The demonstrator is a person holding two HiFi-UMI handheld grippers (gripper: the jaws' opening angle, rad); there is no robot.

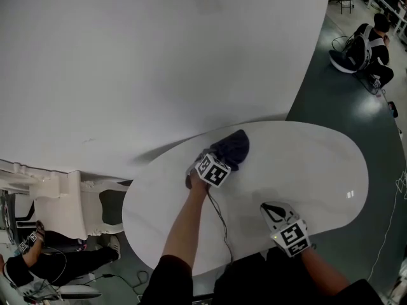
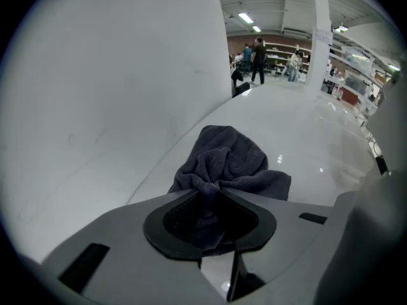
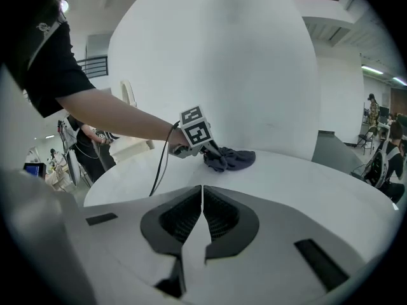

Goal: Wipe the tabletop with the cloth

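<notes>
A dark blue cloth [image 1: 232, 147] lies bunched on the glossy white oval tabletop [image 1: 318, 164], near its far edge by the curved white wall. My left gripper [image 1: 206, 165] is shut on the near end of the cloth [image 2: 226, 164], whose folds fill the space between its jaws. The rest of the cloth spreads on the tabletop beyond the jaws. My right gripper [image 1: 270, 210] hovers over the near right part of the table, shut, with nothing in its jaws. In the right gripper view the cloth [image 3: 232, 159] and the left gripper [image 3: 213, 151] show across the table.
A large curved white wall [image 1: 159, 56] rises just behind the table. White chairs [image 1: 70, 196] stand at the left, where a person sits on the floor. Another person [image 1: 369, 46] sits on the floor at the far right. A cable [image 1: 219, 224] trails from the left gripper.
</notes>
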